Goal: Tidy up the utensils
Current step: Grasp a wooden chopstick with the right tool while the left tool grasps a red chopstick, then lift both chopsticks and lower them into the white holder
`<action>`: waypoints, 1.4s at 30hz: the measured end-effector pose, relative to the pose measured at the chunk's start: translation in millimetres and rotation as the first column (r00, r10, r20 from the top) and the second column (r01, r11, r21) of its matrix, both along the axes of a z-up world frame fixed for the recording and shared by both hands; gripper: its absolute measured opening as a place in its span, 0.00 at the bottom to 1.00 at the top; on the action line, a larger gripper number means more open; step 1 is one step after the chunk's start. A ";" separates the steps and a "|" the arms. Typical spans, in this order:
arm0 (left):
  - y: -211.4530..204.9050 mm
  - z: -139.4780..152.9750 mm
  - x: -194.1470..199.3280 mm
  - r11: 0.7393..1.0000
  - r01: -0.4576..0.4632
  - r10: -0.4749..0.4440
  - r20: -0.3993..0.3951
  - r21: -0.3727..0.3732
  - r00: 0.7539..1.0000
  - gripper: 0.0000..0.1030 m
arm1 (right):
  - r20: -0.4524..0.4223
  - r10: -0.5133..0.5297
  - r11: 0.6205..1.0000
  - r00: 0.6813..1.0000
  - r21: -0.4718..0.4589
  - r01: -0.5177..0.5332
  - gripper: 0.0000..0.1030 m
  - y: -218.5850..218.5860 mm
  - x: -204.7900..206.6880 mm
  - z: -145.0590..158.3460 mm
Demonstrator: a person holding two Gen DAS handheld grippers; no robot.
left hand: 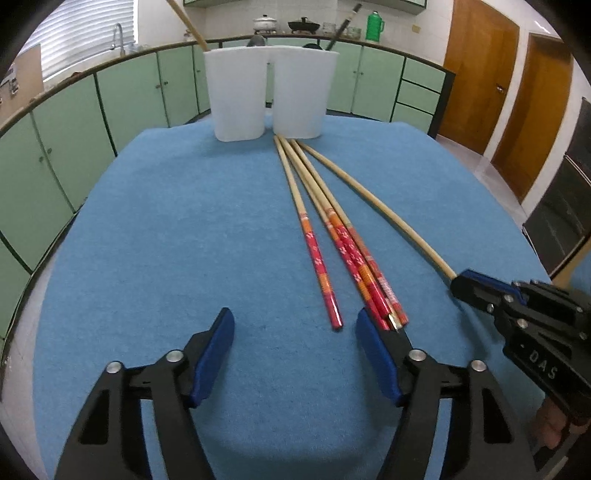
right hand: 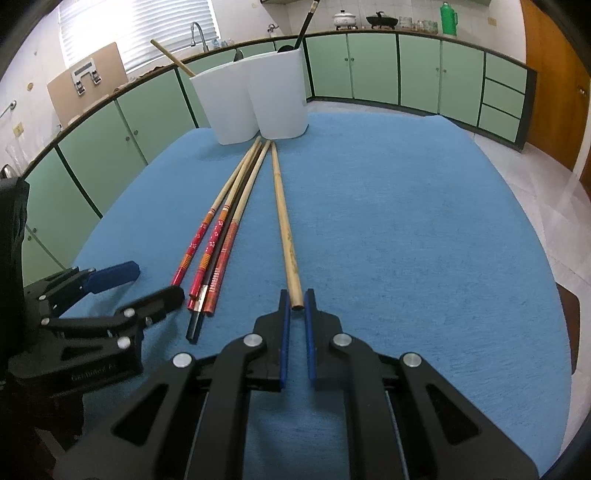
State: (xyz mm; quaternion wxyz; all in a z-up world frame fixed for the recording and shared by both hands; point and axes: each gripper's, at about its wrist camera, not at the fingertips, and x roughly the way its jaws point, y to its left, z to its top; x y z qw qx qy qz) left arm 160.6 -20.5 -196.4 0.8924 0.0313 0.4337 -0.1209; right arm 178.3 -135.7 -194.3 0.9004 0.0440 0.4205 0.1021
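Note:
Several red-patterned chopsticks (left hand: 347, 254) (right hand: 210, 251) lie fanned on the blue cloth, tips toward a white two-compartment holder (left hand: 269, 92) (right hand: 255, 99). The holder has a wooden stick (left hand: 186, 24) and dark-handled utensils in it. My left gripper (left hand: 294, 317) (right hand: 147, 286) stands open just above the cloth. One red chopstick's near end (left hand: 335, 323) lies between its fingers, untouched; the rest of the bundle ends by the right finger. My right gripper (right hand: 296, 297) (left hand: 461, 286) is shut on the near end of a plain wooden chopstick (right hand: 284, 229) (left hand: 373, 199) that points at the holder.
The blue cloth (left hand: 166, 240) (right hand: 406, 221) covers a rounded table whose edges drop off left and right. Green cabinets (left hand: 66, 122) ring the room; a counter behind carries pots and a green flask (left hand: 373, 25). Wooden doors (left hand: 476, 77) stand at the right.

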 end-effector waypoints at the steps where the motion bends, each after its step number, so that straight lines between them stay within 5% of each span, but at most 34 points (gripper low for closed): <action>1: -1.0 -0.6 0.1 1.000 0.000 -0.001 0.004 0.006 1.000 0.61 | -0.005 0.002 1.000 1.000 0.002 -0.002 0.06 -0.1 0.8 -0.8; 10: -9.3 2.6 -4.7 1.000 0.027 -0.027 0.020 -0.003 0.999 0.13 | -0.015 0.003 1.000 1.000 0.001 -0.003 0.07 -0.1 4.8 -2.4; 15: -22.0 3.2 -9.4 0.997 0.033 -0.035 0.036 0.063 0.999 0.10 | -0.014 0.001 1.000 1.000 0.003 -0.001 0.07 -0.4 4.4 -3.3; 24: -2.5 17.3 -14.4 1.000 0.004 -0.002 0.054 -0.030 0.999 0.06 | -0.001 -0.005 1.000 1.000 0.025 0.005 0.06 -5.8 1.2 0.4; 42: 32.5 156.6 -31.4 0.996 0.042 -0.010 0.350 -0.084 0.937 0.06 | 0.253 0.078 0.997 0.964 -0.011 -0.077 0.06 -2.8 -7.8 137.0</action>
